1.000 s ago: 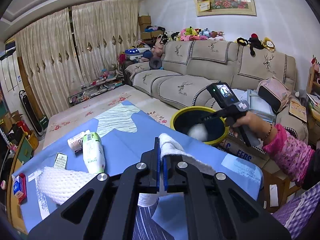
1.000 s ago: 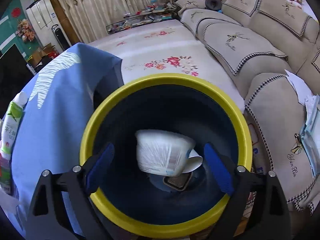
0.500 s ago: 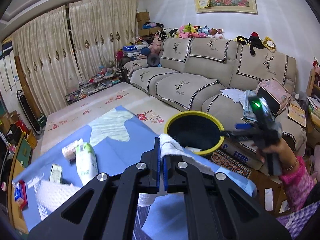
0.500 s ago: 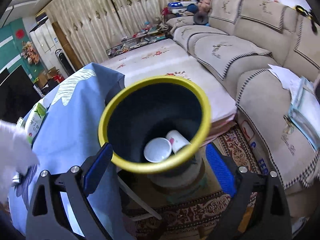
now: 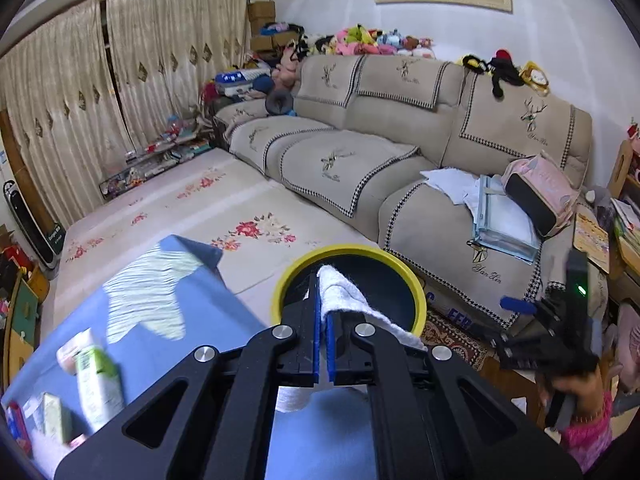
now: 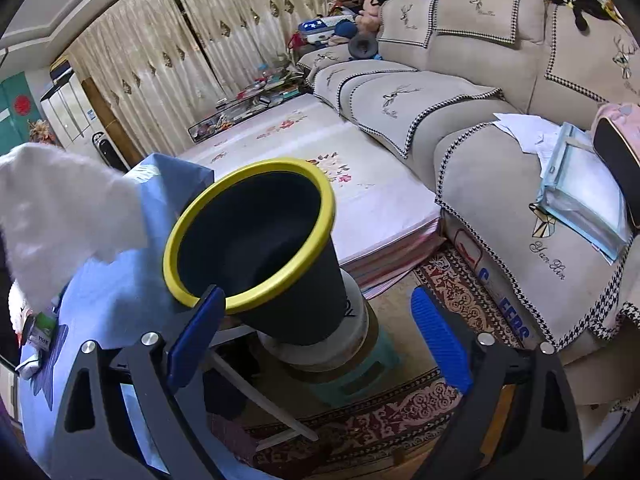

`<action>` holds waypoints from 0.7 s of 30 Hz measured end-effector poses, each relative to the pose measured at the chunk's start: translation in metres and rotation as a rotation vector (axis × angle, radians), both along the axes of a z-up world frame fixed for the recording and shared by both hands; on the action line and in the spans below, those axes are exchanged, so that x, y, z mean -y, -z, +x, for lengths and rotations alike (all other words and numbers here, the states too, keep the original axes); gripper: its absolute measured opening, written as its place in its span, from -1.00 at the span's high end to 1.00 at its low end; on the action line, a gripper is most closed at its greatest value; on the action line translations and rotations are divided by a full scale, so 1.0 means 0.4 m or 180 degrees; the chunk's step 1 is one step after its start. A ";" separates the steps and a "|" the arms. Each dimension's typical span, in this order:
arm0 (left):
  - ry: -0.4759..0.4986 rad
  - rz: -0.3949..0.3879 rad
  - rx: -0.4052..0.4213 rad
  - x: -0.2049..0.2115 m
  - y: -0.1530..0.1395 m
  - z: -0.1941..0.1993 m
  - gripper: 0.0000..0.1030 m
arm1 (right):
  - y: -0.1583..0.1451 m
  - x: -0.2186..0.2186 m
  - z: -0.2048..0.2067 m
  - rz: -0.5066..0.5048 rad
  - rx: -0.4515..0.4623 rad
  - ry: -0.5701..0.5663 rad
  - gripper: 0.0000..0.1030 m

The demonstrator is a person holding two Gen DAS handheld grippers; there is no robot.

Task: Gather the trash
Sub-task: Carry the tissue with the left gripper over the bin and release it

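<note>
My left gripper point(image 5: 323, 320) is shut on a white soft wad point(image 5: 346, 300), which drapes over its right finger. Just beyond its tips stands the dark bin with a yellow rim point(image 5: 416, 292), past the corner of the blue-covered table point(image 5: 200, 320). In the right wrist view the same bin point(image 6: 296, 296) sits left of centre, its inside dark. My right gripper point(image 6: 316, 336) is open with nothing between its fingers, back from the bin and to its right. The white wad point(image 6: 60, 200) shows at that view's left edge.
A green-and-white carton point(image 5: 98, 380) and other small packets lie on the table's left part. The bin rests on a white tub point(image 6: 356, 320) over a green stool point(image 6: 360, 376). Behind it lie a floral floor mat point(image 6: 360, 184), a patterned rug and a beige sofa point(image 6: 500, 168). A pink-sleeved hand point(image 5: 588, 436) holds the right gripper.
My left gripper has carried the white wad along the table toward the bin. My right gripper, open over the bin's mouth a second ago, has drawn back and to the right.
</note>
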State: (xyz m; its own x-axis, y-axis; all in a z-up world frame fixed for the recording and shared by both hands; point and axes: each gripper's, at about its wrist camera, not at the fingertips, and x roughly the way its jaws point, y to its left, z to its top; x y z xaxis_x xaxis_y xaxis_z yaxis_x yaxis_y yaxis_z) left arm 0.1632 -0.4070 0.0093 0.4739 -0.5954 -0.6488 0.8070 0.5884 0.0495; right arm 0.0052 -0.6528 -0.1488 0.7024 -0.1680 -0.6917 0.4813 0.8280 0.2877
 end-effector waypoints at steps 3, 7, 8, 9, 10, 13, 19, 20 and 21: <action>0.0027 0.0076 -0.0252 0.096 0.036 0.045 0.94 | 0.013 0.012 -0.003 0.0035 -0.0014 0.0026 -0.73; 0.0014 0.0301 -0.0504 0.215 0.102 0.097 0.94 | 0.029 0.026 -0.009 0.0081 -0.0042 0.0053 -0.73; 0.0009 0.0350 -0.0566 0.231 0.118 0.106 0.94 | 0.033 0.031 -0.011 0.0092 -0.0053 0.0061 -0.73; -0.0011 0.0459 -0.0696 0.263 0.140 0.126 0.93 | 0.037 0.036 -0.012 0.0107 -0.0068 0.0074 -0.73; -0.0031 0.0513 -0.0759 0.272 0.155 0.139 0.93 | 0.039 0.040 -0.014 0.0119 -0.0071 0.0088 -0.73; -0.0091 0.0766 -0.1047 0.318 0.203 0.188 0.24 | 0.045 0.052 -0.020 0.0149 -0.0078 0.0120 -0.73; -0.0267 0.0905 -0.1702 0.347 0.261 0.267 -0.30 | 0.053 0.060 -0.026 0.0200 -0.0084 0.0136 -0.73; -0.0299 0.0942 -0.1799 0.348 0.266 0.276 -0.44 | 0.053 0.060 -0.025 0.0205 -0.0090 0.0132 -0.73; -0.0300 0.1038 -0.1928 0.355 0.275 0.286 -0.53 | 0.054 0.061 -0.024 0.0213 -0.0092 0.0126 -0.73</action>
